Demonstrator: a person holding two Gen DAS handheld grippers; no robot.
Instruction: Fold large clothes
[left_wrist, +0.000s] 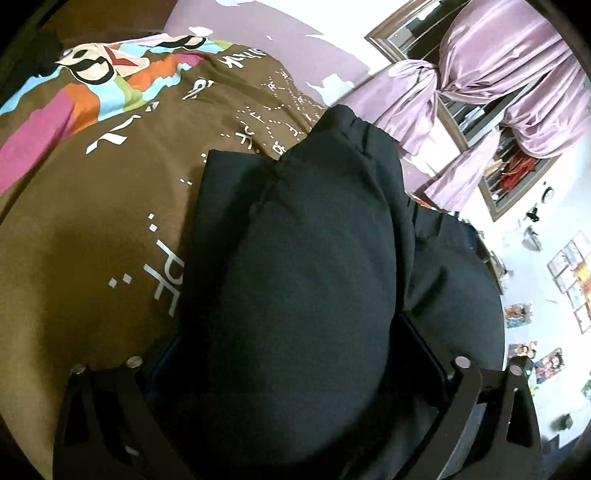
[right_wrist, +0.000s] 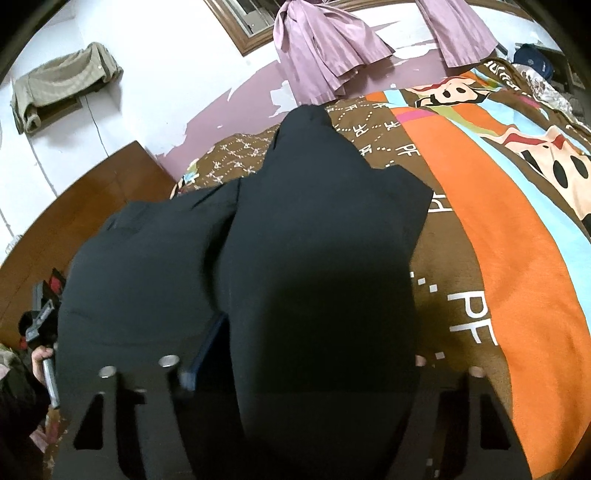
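Item: black garment (left_wrist: 295, 258), part-folded, on the bed (left_wrist: 92, 206), near the curtain (left_wrist: 498, 92) side. Left claw (left_wrist: 295, 369) and right claw (right_wrist: 306, 369): each spread around a bunched fold, grip not confirmed. Advice: lift both together, keep edges aligned, lay flat.

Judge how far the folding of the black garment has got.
Done: the garment already lies doubled lengthwise on the bedspread. In hand: both grippers, left and right, appear to grip its near end, lifted. Left: carrying that end over to finish.
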